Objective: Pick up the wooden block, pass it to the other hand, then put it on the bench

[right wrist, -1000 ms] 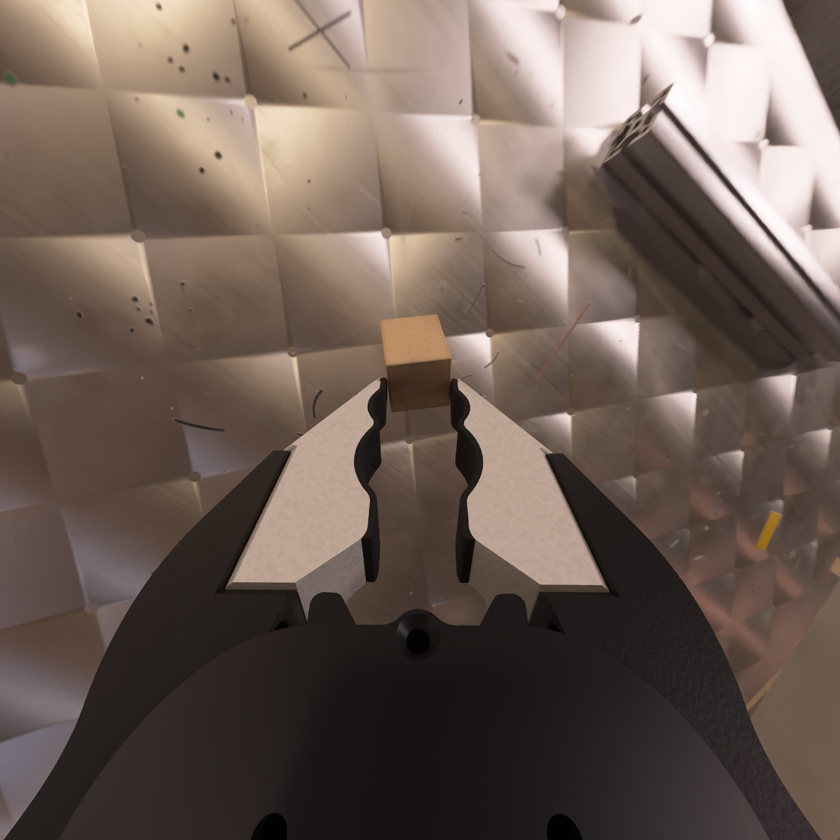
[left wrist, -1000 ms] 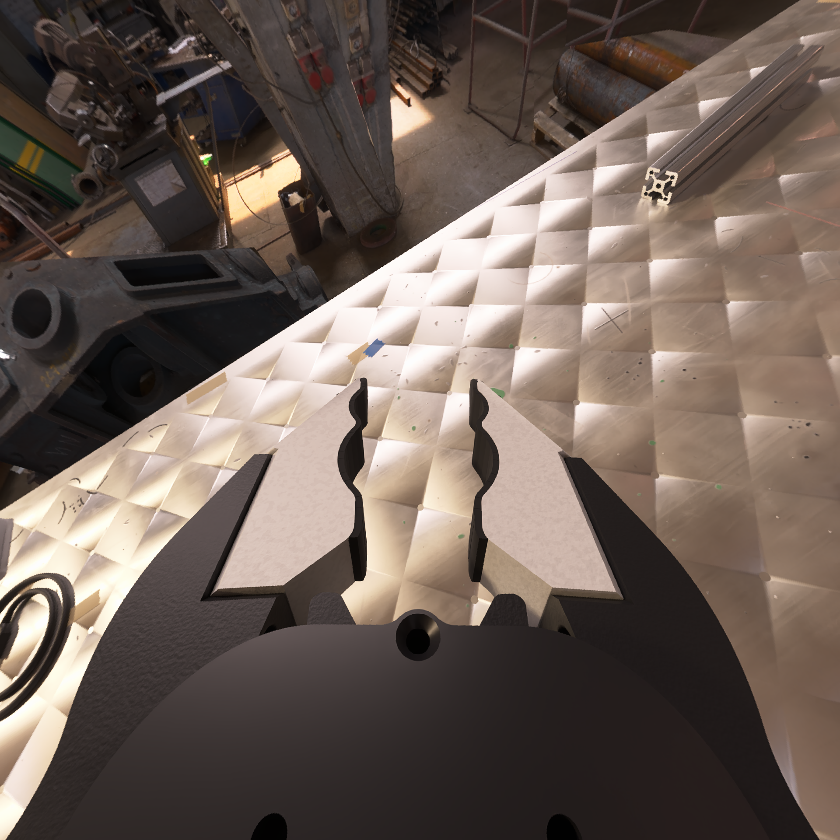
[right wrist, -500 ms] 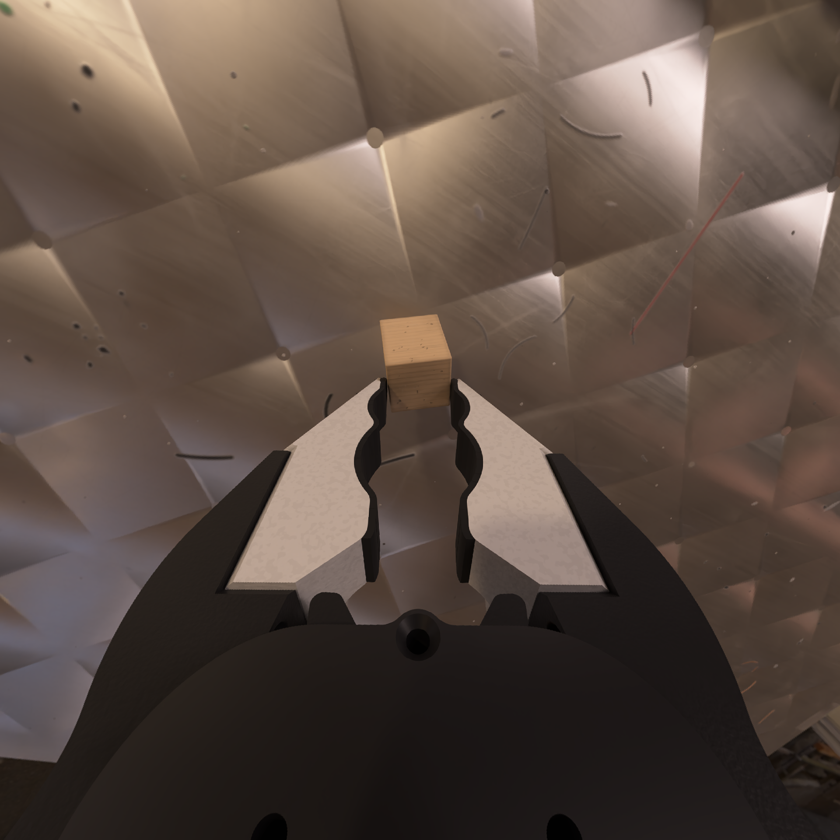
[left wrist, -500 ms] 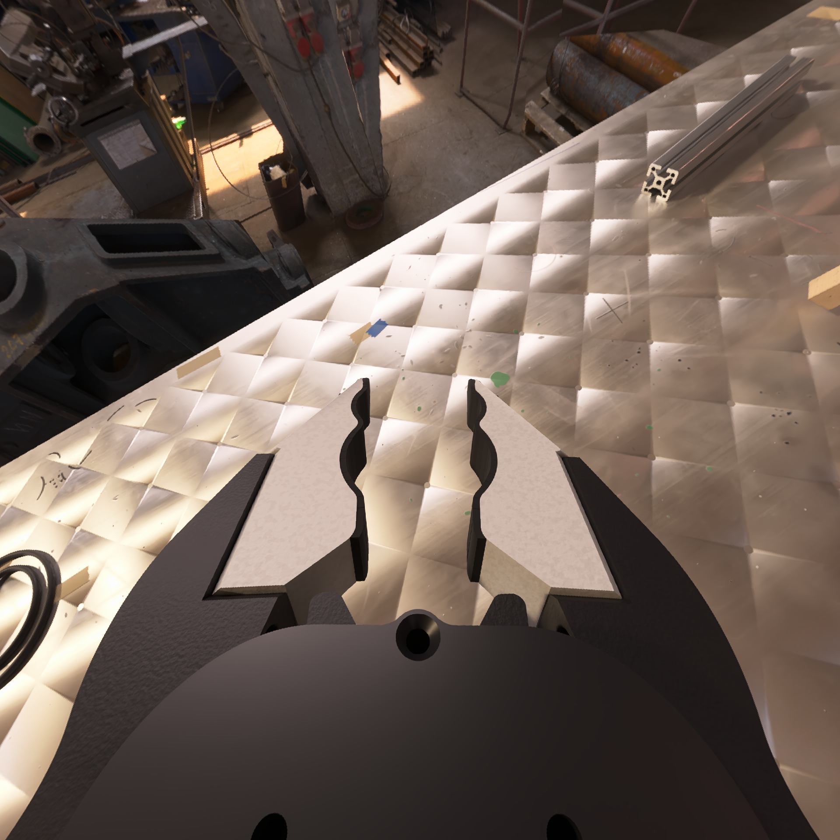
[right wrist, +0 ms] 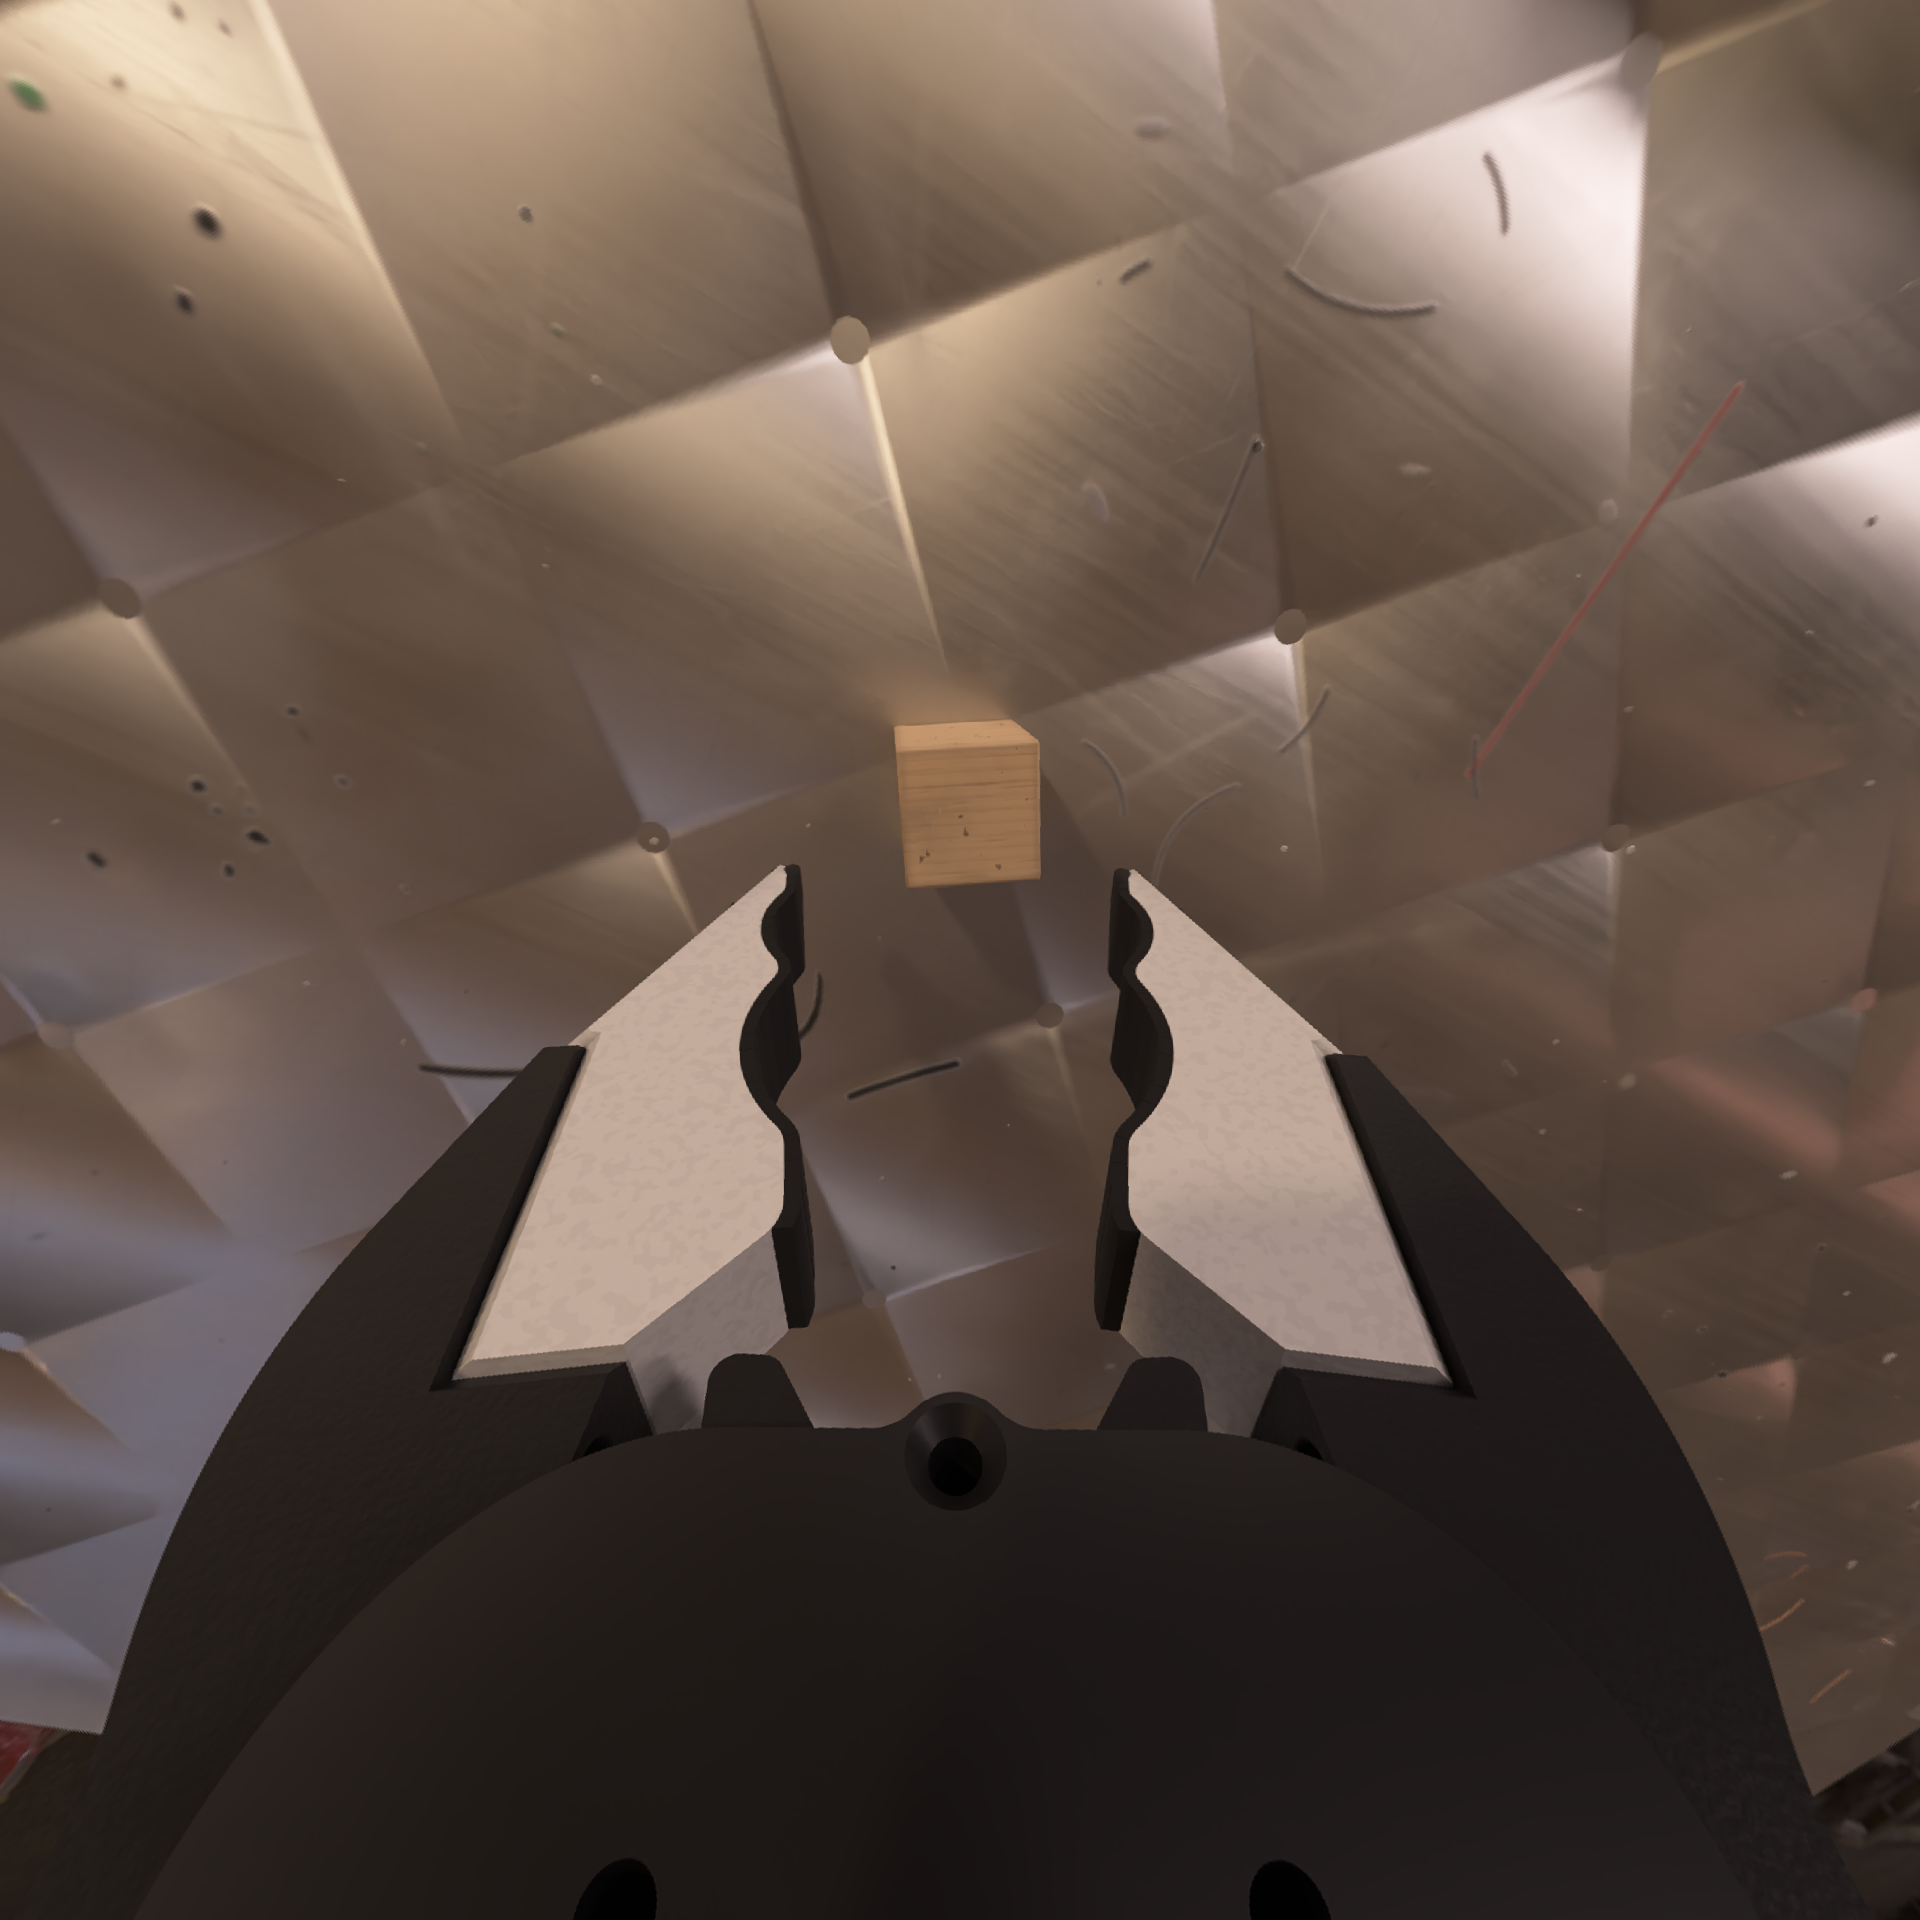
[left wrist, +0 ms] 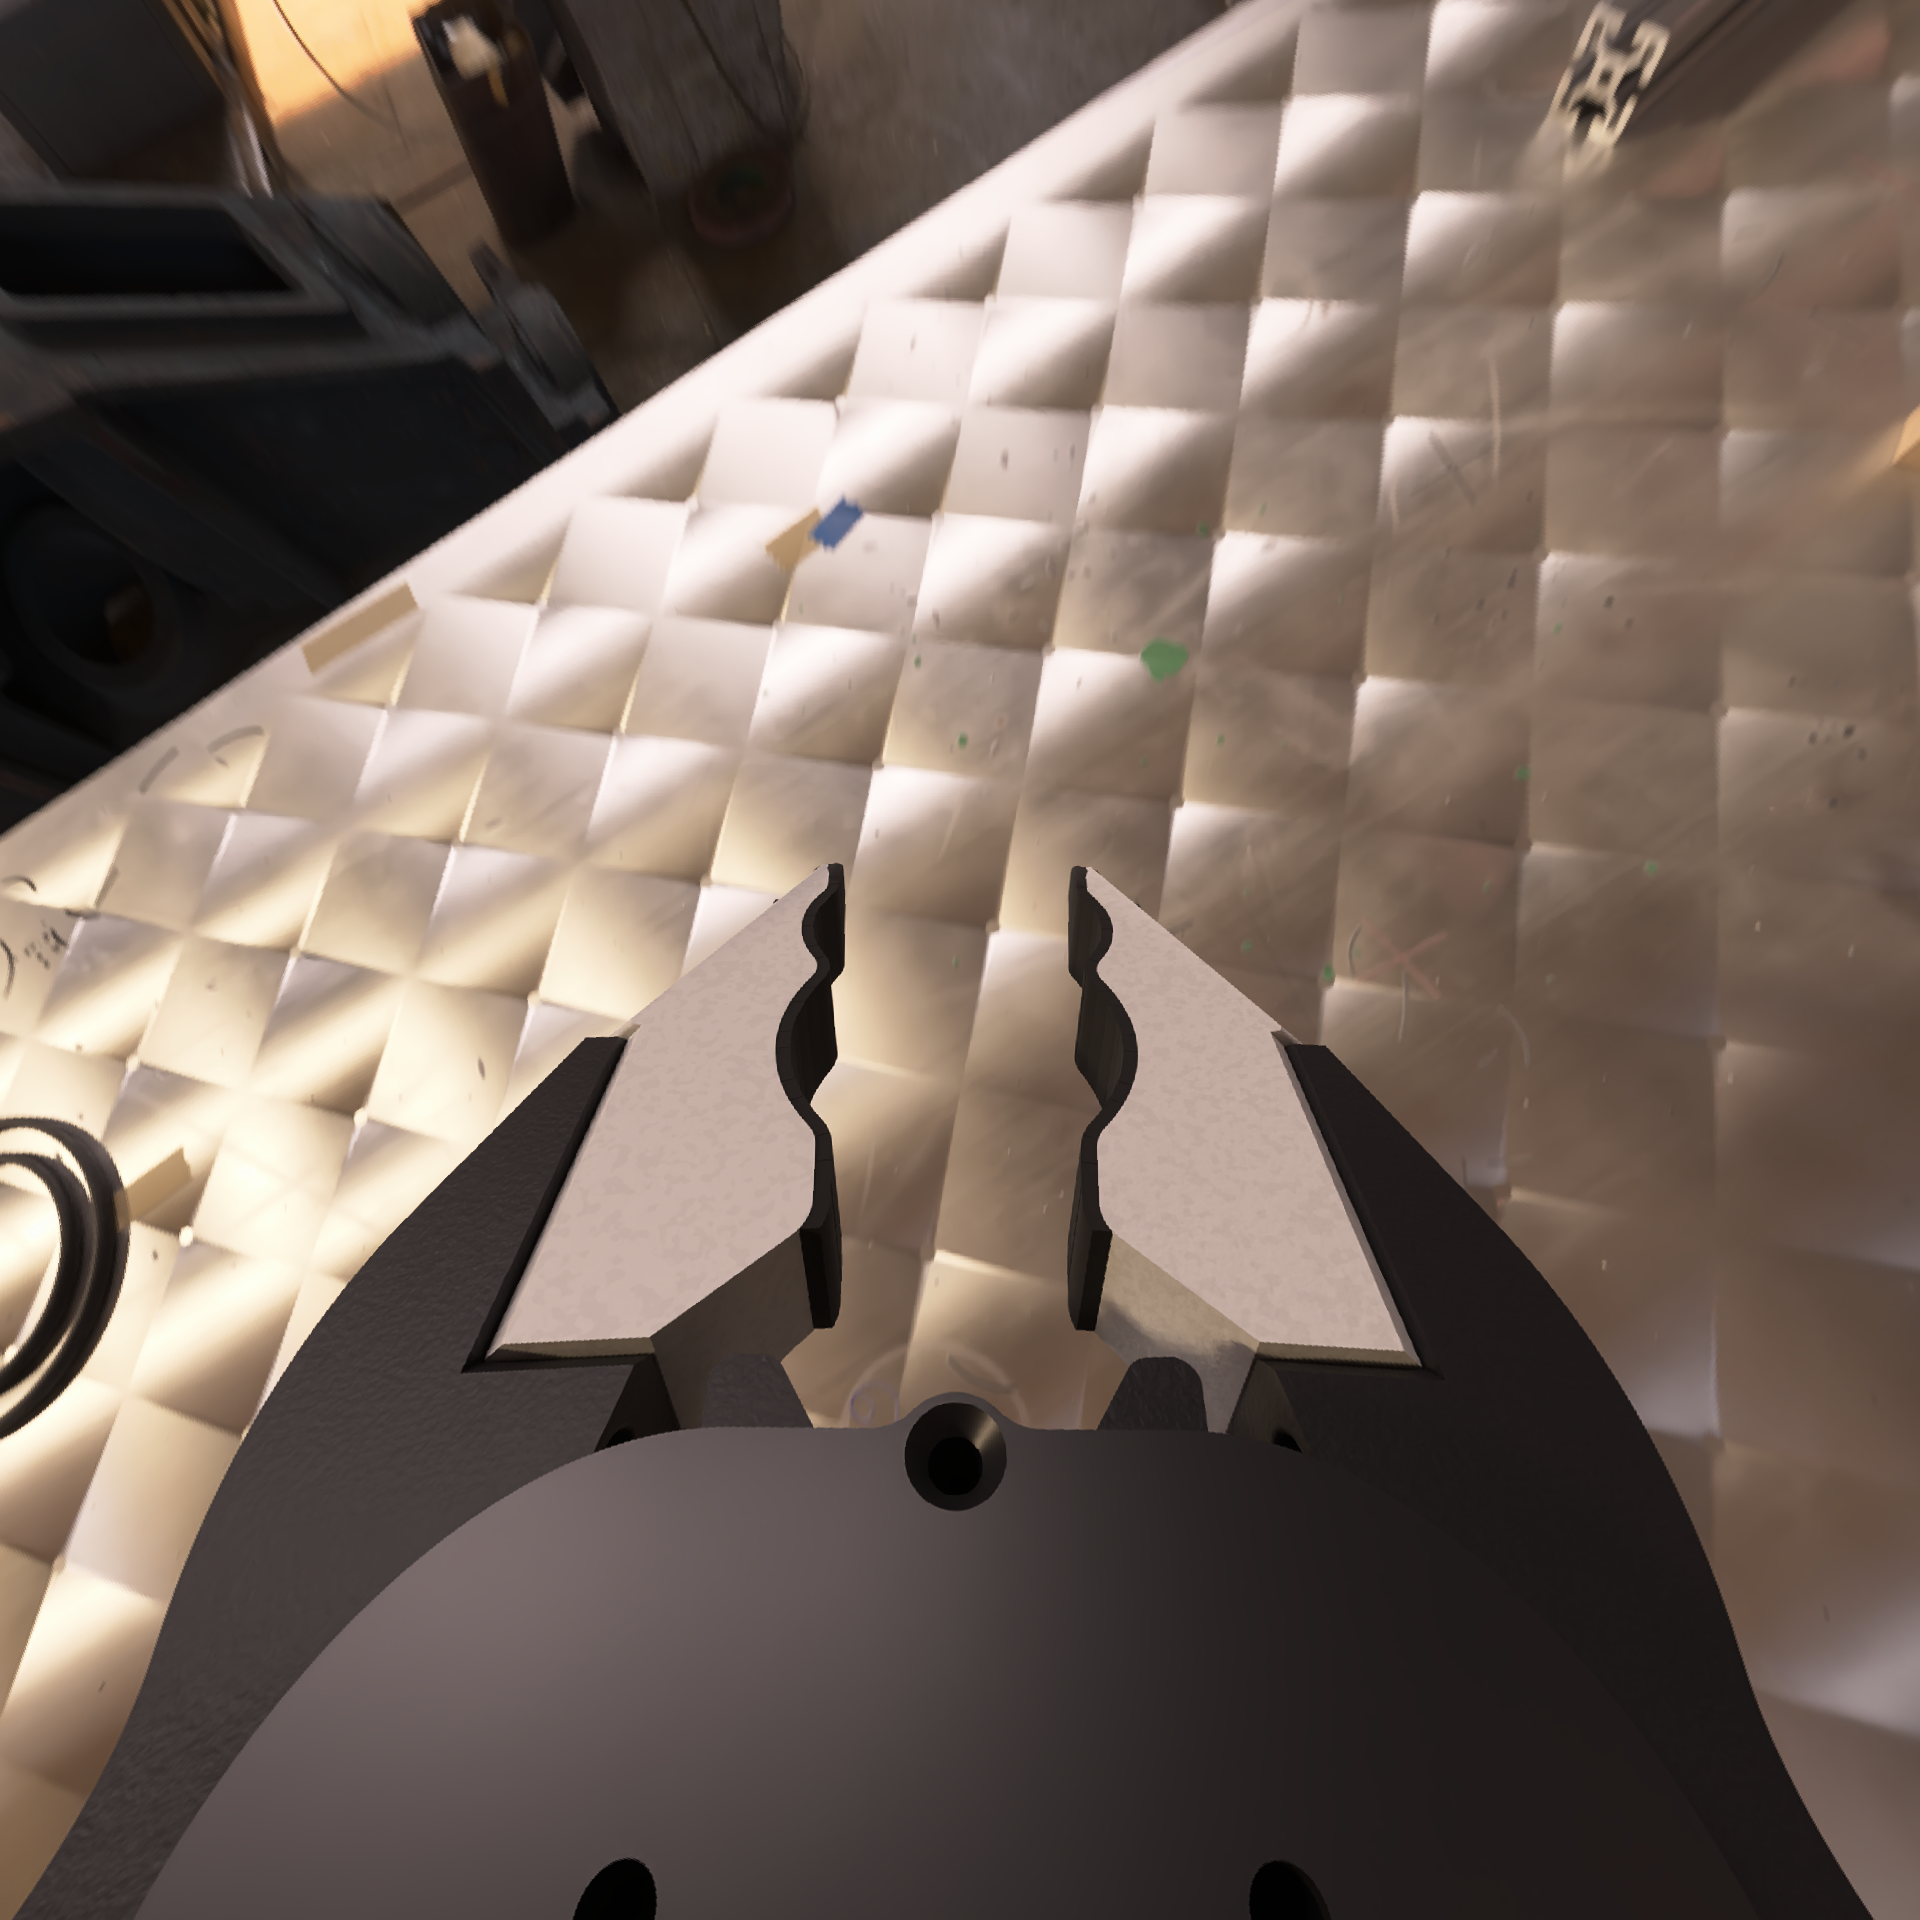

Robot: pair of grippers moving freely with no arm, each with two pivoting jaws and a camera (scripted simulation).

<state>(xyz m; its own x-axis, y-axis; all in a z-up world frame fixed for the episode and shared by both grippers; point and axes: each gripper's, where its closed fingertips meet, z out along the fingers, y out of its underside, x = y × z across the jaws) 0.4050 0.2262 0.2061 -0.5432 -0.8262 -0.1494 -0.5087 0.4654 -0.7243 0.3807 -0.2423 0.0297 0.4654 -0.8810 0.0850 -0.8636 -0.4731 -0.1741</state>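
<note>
The wooden block (right wrist: 968,805) is a small tan cube just past my right gripper's fingertips, free of both fingers, against the quilted metal bench (right wrist: 520,520). I cannot tell whether it touches the bench. My right gripper (right wrist: 956,879) is open and empty, with its fingers pointing down at the bench. My left gripper (left wrist: 956,875) is open and empty above the bench (left wrist: 1351,520). A blurred tan sliver (left wrist: 1908,455) shows at the right edge of the left wrist view.
An aluminium extrusion (left wrist: 1605,62) lies at the far right of the bench. A black cable coil (left wrist: 52,1247) lies at the left. Bits of blue and tan tape (left wrist: 836,523) sit near the bench's far edge, with dark machinery (left wrist: 208,364) beyond it.
My right gripper has opened and let go of the block, which now sits beyond the fingertips. My left gripper has moved closer to the bench and stays open.
</note>
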